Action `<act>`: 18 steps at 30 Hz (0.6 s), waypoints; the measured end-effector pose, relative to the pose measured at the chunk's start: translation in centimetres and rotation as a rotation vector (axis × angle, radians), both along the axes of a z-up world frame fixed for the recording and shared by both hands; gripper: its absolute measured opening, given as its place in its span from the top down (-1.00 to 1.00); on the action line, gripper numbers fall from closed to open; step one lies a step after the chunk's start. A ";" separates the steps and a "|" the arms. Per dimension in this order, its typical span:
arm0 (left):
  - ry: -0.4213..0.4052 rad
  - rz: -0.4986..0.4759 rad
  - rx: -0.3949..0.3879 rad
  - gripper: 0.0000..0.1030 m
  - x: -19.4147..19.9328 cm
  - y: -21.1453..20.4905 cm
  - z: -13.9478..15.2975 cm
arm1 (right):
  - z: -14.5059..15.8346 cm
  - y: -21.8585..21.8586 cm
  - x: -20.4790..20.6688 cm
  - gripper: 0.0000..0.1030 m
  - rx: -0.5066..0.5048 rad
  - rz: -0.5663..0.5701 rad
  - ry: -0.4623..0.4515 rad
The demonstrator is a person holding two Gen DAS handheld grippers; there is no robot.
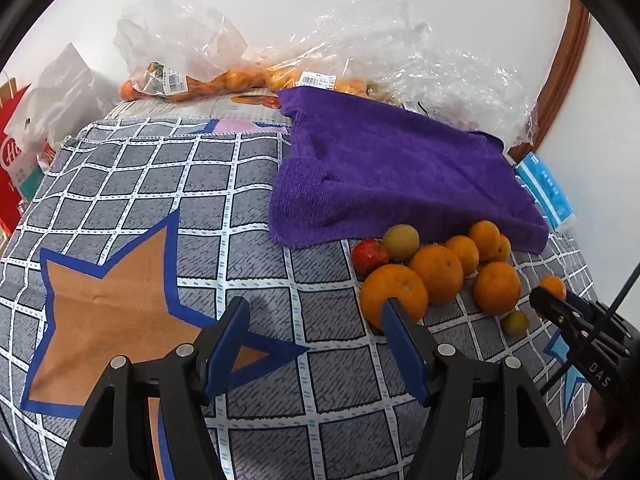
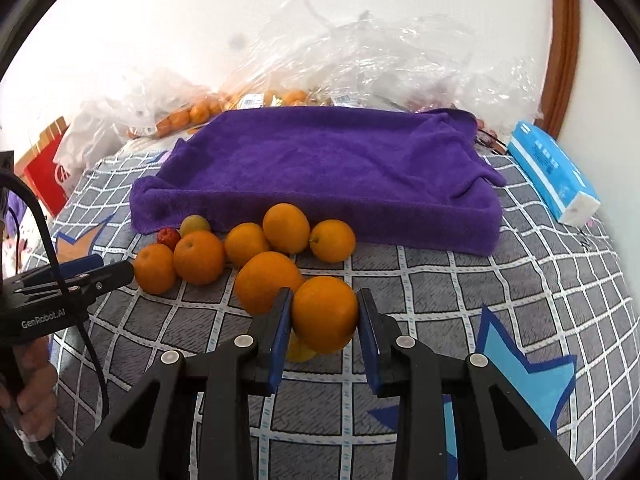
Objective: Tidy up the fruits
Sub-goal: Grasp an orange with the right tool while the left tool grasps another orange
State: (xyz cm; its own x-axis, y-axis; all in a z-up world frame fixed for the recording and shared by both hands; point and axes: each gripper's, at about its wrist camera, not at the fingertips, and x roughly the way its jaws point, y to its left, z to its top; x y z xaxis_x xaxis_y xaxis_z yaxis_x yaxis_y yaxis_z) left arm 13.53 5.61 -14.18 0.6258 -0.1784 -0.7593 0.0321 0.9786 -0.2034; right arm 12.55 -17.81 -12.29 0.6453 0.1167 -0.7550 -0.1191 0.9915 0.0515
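Low in the frame, the right gripper [image 2: 325,320] clamps an orange [image 2: 325,314], seemingly bound for the purple towel [image 2: 320,172]; the left gripper [image 1: 314,322] gapes empty.

A home; patterned tablecloth [image 1: 160,184], grocery bags [image 1: 180,40] of fruit, tissue pack [image 2: 556,172] by the wall.

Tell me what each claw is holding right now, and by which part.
The right claw brackets an orange across its widest middle; a firm grip cannot be confirmed. The left claw is open, holding nothing.
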 end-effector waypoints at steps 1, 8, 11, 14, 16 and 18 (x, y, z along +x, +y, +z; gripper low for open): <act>-0.001 0.002 -0.008 -0.27 0.0 0.1 0.0 | 0.1 -0.2 -0.1 0.38 0.008 -0.007 -0.002; 0.020 0.012 -0.135 0.15 -0.3 1.9 -0.1 | 0.8 -1.2 -0.2 0.39 0.030 -0.037 -0.022; 0.028 0.016 -0.173 0.15 -0.4 2.2 -0.2 | 1.2 -1.5 -0.8 0.38 0.032 -0.036 -0.043; 0.059 0.014 -0.202 0.15 -0.5 2.1 -0.5 | 1.2 -2.0 -1.2 0.38 0.037 -0.031 -0.050; 0.070 0.002 -0.243 0.12 -0.6 1.9 -0.5 | 1.1 -2.4 -1.4 0.38 0.049 -0.029 -0.049; 0.071 -0.012 -0.261 0.11 -0.8 1.6 -0.5 | 1.0 -2.7 -1.5 0.38 0.055 -0.032 -0.049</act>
State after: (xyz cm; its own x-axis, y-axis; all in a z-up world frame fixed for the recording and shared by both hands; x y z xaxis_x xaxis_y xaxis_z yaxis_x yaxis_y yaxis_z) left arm 12.71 7.17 -14.63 0.5693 -0.3808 -0.7286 0.0196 0.8923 -0.4510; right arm 11.05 -20.50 -11.34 0.6850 0.1357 -0.7158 -0.0911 0.9907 0.1006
